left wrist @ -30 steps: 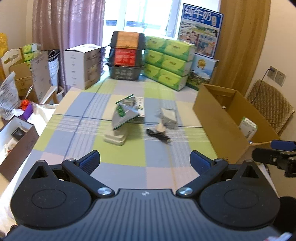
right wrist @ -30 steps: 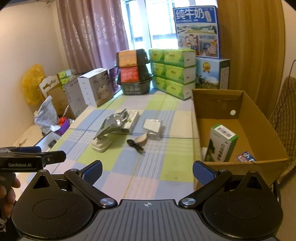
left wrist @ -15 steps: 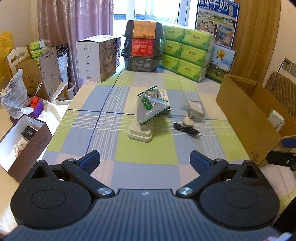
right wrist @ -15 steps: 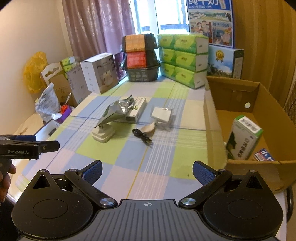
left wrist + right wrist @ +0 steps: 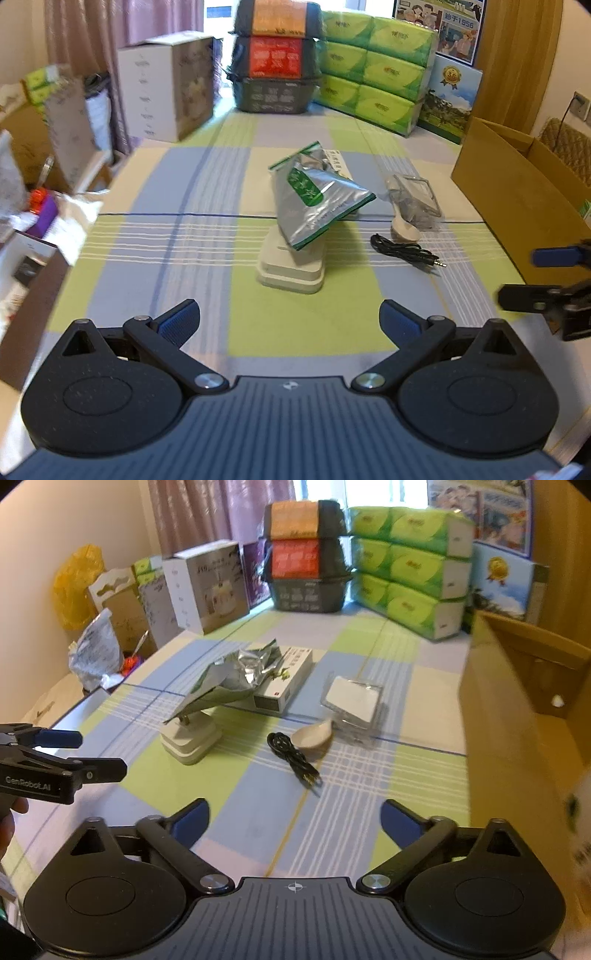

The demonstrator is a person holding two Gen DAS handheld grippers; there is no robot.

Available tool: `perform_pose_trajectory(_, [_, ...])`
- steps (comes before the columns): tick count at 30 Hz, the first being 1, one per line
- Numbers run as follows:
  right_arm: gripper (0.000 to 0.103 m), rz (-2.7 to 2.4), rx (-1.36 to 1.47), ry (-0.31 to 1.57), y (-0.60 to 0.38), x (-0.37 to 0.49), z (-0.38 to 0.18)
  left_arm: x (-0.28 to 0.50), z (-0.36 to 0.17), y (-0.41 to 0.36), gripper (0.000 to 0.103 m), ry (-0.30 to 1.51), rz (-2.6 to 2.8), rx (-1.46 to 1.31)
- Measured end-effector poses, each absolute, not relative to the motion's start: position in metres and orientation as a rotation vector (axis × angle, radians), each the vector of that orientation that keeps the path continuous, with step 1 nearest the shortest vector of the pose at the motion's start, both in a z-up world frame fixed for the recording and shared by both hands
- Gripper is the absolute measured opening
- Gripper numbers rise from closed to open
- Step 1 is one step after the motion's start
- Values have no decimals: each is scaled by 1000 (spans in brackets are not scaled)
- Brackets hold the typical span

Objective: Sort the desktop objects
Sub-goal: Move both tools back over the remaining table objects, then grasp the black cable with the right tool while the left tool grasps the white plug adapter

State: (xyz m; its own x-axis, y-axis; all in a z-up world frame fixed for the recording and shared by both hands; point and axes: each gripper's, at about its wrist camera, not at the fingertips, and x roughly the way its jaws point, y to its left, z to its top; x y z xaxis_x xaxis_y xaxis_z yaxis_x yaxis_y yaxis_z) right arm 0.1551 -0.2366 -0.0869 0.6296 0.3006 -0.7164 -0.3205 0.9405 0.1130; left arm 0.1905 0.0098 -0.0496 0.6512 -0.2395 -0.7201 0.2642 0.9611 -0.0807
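Both grippers are held above the near edge of the checked green, blue and lilac tablecloth (image 5: 207, 206). The left gripper (image 5: 288, 317) is seen with its jaws spread wide and nothing between them; the right gripper (image 5: 295, 818) is likewise wide open and empty.

The landmark is the cream, square, stacked plastic block (image 5: 291, 267), sitting mid-table. A crumpled silver foil pouch with green print (image 5: 317, 199) is propped on top of it, tilted. Just behind the block, a flat white rectangular carton (image 5: 284, 685) is partly covered by the pouch. To the right of the block, a coiled black audio cable (image 5: 404, 251) is laid on the cloth, and a small cream ceramic spoon (image 5: 312, 734) is found just beyond it, touching or nearly touching a clear plastic case with a white insert (image 5: 354, 701). Further right of the block, an open brown cardboard box (image 5: 517, 195) is stood at the table's edge.
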Motion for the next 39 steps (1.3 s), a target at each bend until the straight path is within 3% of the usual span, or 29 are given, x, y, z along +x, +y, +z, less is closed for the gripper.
perform_pose_trajectory(10, [80, 408, -32, 867, -226, 208, -126, 244, -78, -4, 101, 829, -313, 69])
perform_pose_trajectory(18, [55, 424, -50, 894, -219, 232, -142, 264, -93, -12, 101, 817, -334, 111])
perform_pose_trajectory(21, [51, 434, -76, 878, -215, 235, -144, 267, -100, -14, 100, 822, -333, 124])
perform_pose_trajectory(25, [43, 435, -80, 865, -212, 241, -145, 270, -105, -16, 91, 810, -342, 129])
perform_pose_trajectory(31, [28, 437, -153, 854, -206, 237, -146, 272, -111, -23, 88, 803, -352, 138])
perform_pose_trajectory(33, [17, 436, -169, 852, -205, 235, -146, 272, -111, -25, 84, 793, -347, 143])
perform_pose_trajectory(38, [14, 435, -154, 861, -207, 233, -146, 272, -112, -26, 72, 793, -333, 136])
perform_pose_trajectory(39, [13, 431, -141, 866, -207, 233, -145, 272, -112, -26, 65, 794, -330, 135])
